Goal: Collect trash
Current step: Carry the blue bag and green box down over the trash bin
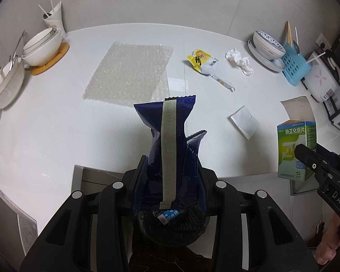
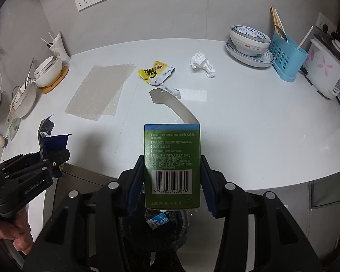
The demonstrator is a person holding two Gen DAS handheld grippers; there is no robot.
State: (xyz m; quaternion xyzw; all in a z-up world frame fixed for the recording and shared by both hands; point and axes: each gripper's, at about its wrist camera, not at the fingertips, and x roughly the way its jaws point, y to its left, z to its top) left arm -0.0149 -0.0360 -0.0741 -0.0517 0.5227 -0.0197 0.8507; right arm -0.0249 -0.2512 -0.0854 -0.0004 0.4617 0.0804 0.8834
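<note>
My left gripper (image 1: 170, 176) is shut on a dark blue snack wrapper (image 1: 170, 136) with a pale seam strip, held upright over a black-lined trash bin (image 1: 172, 229) below the counter edge. My right gripper (image 2: 172, 181) is shut on a green and blue medicine box (image 2: 172, 163) with its top flap open, also above the bin (image 2: 161, 222). On the white counter (image 1: 56, 124) lie a bubble wrap sheet (image 1: 129, 72), a yellow and white wrapper (image 1: 201, 61), a crumpled tissue (image 1: 240, 60) and a small white packet (image 1: 244, 122). The box (image 1: 294, 149) and the right gripper (image 1: 310, 161) show at the right edge of the left wrist view.
Stacked bowls (image 1: 43, 47) on a wooden coaster and a cup with straws (image 1: 54, 18) stand at the back left. A bowl on plates (image 2: 249, 43), a blue utensil holder (image 2: 287, 56) and a white rice cooker (image 2: 326, 70) stand at the back right. A hand (image 2: 18, 231) holds the left gripper (image 2: 52, 156).
</note>
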